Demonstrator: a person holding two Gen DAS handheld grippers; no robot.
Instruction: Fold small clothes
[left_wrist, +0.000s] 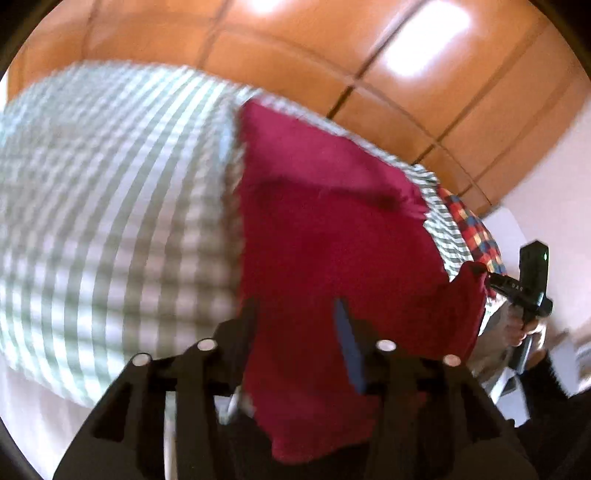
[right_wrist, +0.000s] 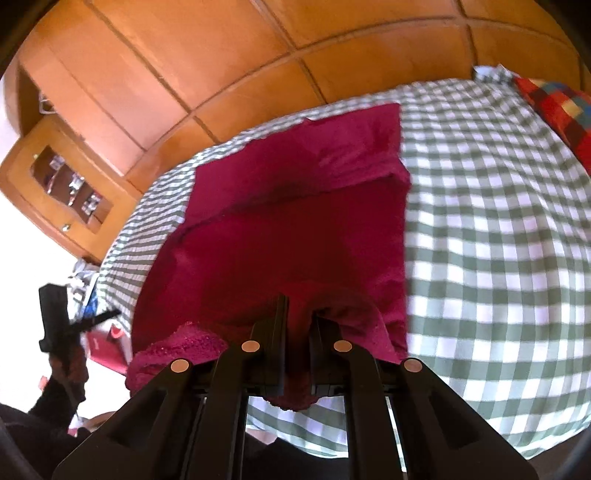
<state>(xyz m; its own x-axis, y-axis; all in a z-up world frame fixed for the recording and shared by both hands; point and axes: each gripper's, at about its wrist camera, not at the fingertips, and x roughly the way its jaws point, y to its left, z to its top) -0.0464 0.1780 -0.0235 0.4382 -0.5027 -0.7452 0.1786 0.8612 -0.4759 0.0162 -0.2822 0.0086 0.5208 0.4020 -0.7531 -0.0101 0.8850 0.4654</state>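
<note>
A dark red cloth (right_wrist: 295, 229) lies on a green-and-white checked bedspread (right_wrist: 480, 221), its far part folded over in a ridge. My right gripper (right_wrist: 299, 317) is shut on a bunched near edge of the cloth, lifted off the bed. In the left wrist view the same cloth (left_wrist: 332, 221) hangs in front of the camera, blurred. My left gripper (left_wrist: 299, 321) has its fingers apart with the cloth between them, and the blue pad (left_wrist: 349, 339) shows bare. The right gripper (left_wrist: 491, 278) pinches the cloth's far corner there. The left gripper (right_wrist: 107, 315) shows at the left edge.
Orange wooden panels (right_wrist: 221, 55) rise behind the bed. A wooden cabinet (right_wrist: 62, 184) with a glass front stands at the left. A multicoloured checked pillow (right_wrist: 554, 110) lies at the bed's far right. A hand (left_wrist: 524, 328) holds the right gripper. Clutter sits by the left bed edge.
</note>
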